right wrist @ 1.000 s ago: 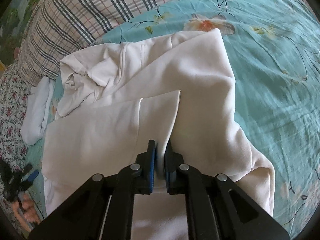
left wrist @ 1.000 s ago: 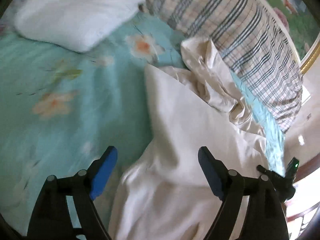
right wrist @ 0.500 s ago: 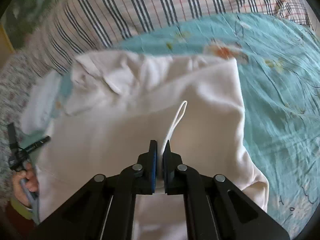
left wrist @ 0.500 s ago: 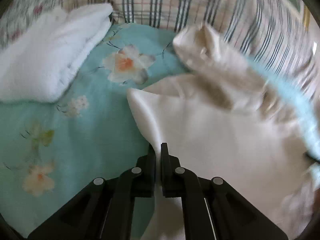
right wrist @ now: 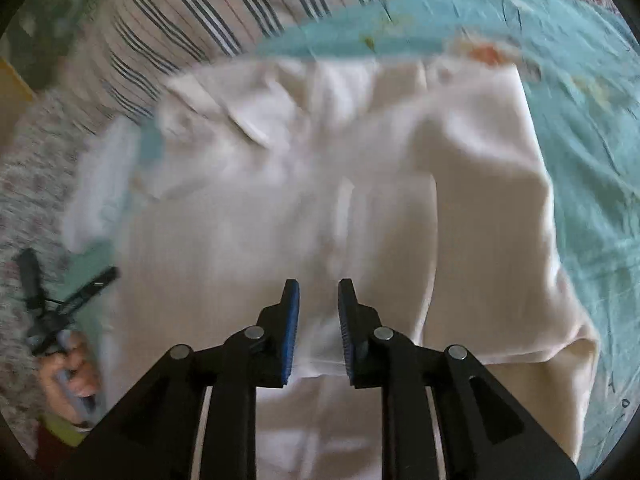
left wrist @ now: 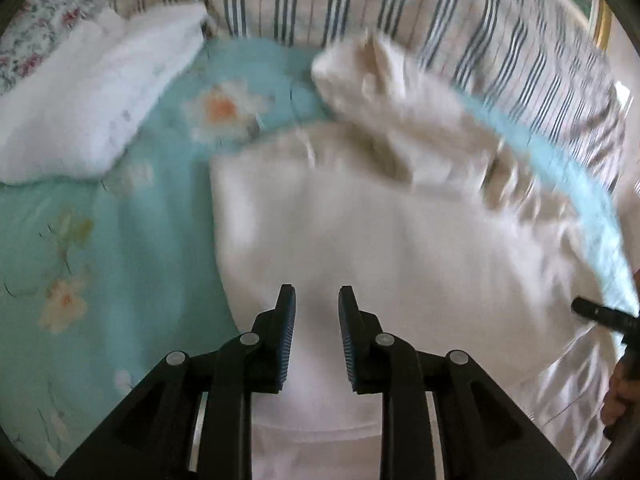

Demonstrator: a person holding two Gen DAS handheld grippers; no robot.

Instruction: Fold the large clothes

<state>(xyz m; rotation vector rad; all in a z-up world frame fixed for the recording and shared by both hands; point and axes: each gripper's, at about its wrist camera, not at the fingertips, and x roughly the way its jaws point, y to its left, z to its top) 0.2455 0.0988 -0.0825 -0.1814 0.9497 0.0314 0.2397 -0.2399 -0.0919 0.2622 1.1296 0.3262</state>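
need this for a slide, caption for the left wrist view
Left gripper opening above a cream garment on a teal floral bedsheet.

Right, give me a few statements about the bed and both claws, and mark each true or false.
1. The cream garment lies on a teal floral bedsheet. True.
2. The left claw is clamped on a fold of cloth. False: its jaws are opening, pads apart.
3. A folded white towel lies left of the garment in the left wrist view. True.
4. The right claw holds a red shirt. False: it holds nothing, its jaws opening over cream fabric.
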